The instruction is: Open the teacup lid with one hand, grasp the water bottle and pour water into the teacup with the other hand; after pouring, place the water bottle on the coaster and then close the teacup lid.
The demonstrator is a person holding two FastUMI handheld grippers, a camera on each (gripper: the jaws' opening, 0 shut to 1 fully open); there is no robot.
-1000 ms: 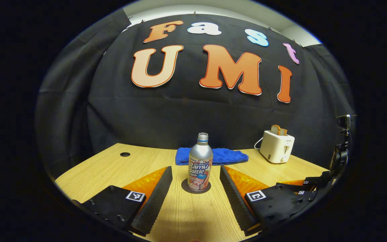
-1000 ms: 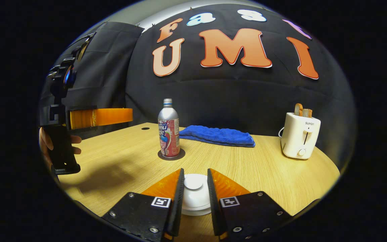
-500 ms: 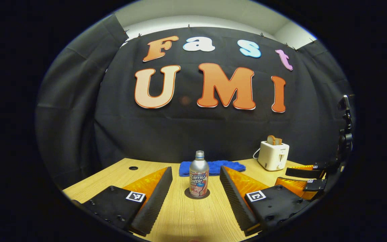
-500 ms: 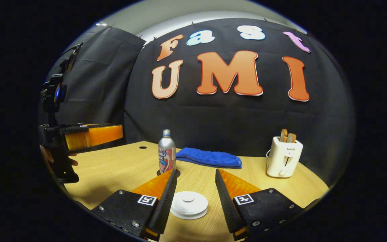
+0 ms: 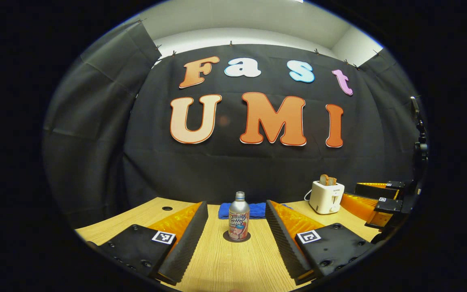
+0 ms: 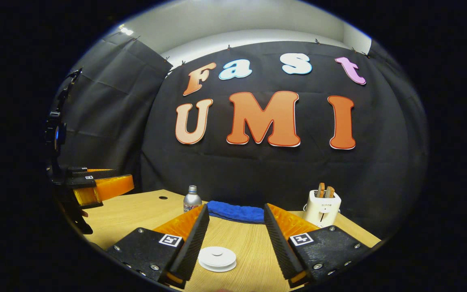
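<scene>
Both claws farther back — lid (image 6: 217, 258) released

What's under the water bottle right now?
The water bottle stands upright on a dark round coaster, whose rim shows around its base on the wooden table. The coaster's middle is covered by the bottle.

- Water bottle (image 6: 192, 198): lower body hidden behind right gripper's (image 6: 233, 237) own finger in right gripper view; coaster (image 5: 236, 238) under it mostly covered by bottle in left gripper view.
- Blue towel (image 5: 258, 209): partly blocked by bottle and by left gripper's (image 5: 236, 239) finger.
- Teacup: only white lid (image 6: 217, 258) seen from above; cup body below can't be made out.
- Toaster (image 6: 322, 207): base cut by finger; label too small to read.
- Left gripper, seen at edge of right gripper view: holder's hand mostly out of sight.
</scene>
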